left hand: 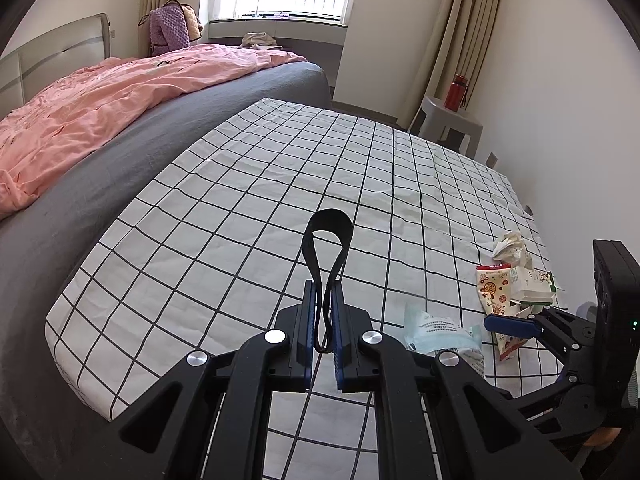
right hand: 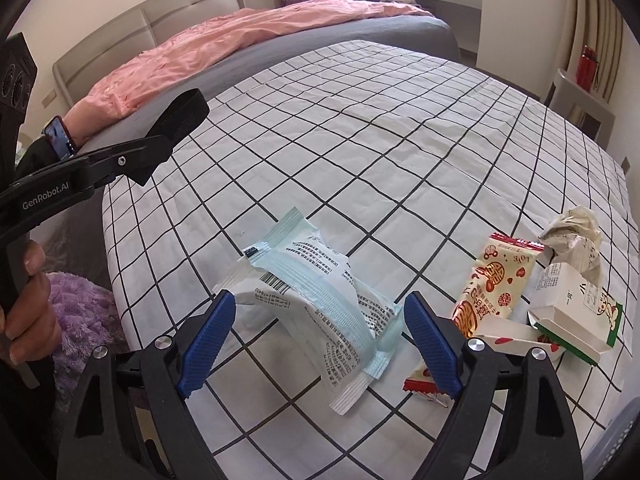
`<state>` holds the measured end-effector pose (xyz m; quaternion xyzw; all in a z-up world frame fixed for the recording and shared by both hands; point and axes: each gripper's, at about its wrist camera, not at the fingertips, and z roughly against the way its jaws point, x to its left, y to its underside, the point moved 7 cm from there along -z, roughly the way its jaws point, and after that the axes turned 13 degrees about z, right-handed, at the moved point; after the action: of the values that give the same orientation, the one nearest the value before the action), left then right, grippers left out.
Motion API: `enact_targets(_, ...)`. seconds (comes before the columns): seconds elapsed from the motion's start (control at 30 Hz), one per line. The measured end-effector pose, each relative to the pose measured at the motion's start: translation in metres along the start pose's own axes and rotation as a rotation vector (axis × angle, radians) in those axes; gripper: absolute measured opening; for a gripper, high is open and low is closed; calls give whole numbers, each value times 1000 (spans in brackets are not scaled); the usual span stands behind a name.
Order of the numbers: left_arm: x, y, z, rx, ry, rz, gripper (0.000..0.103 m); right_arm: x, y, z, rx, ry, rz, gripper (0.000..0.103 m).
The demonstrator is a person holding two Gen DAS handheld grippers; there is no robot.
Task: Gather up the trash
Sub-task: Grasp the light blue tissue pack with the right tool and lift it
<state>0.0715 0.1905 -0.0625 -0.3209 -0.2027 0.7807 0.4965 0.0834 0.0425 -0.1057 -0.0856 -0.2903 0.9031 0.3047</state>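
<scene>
While left claw (left hand: 323, 312) pinches black strap (left hand: 328, 236), right claw (right hand: 320, 334) gapes, tilted over wrapper (right hand: 320, 300).

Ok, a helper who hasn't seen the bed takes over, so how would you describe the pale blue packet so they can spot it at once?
On the checked sheet spread over the grey bed, the litter sits near one edge. The pale blue packet lies apart from the heap, between the open fingers of the right claw. Unlike the red-patterned wrapper, white carton and crumpled paper, it is flat, mint-and-white, with a barcode.
</scene>
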Motion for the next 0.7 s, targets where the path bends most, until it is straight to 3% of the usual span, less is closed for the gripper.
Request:
enact_targets(0.27,1,-1,0,1,4,4,8,-1,-1,-17,47,-41,-15,86)
enact_targets(0.6,4,-1,4,-5,12,15,8,19,8,-6,22,-138,-96,86)
enact_targets(0.7,5,-2,4,-5,12,18,8,17,6,-6,15,-94,-104,86)
